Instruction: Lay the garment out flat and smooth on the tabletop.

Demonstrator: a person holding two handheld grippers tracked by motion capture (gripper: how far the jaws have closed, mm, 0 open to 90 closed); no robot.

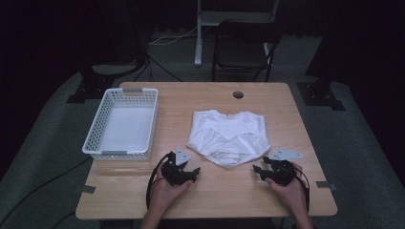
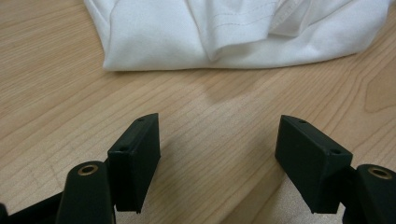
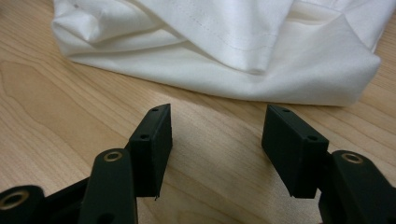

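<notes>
While at near edge: both grippers rest on worktop [image 1: 219,191].
T-shirt [image 1: 228,136]: folded, worktop centre.
Left gripper [image 1: 192,171]: fingers spread, empty.
Right gripper [image 1: 258,168]: fingers spread, empty.

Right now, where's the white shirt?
High view: the folded white shirt lies right of centre on the table, right of the white basket.
</notes>
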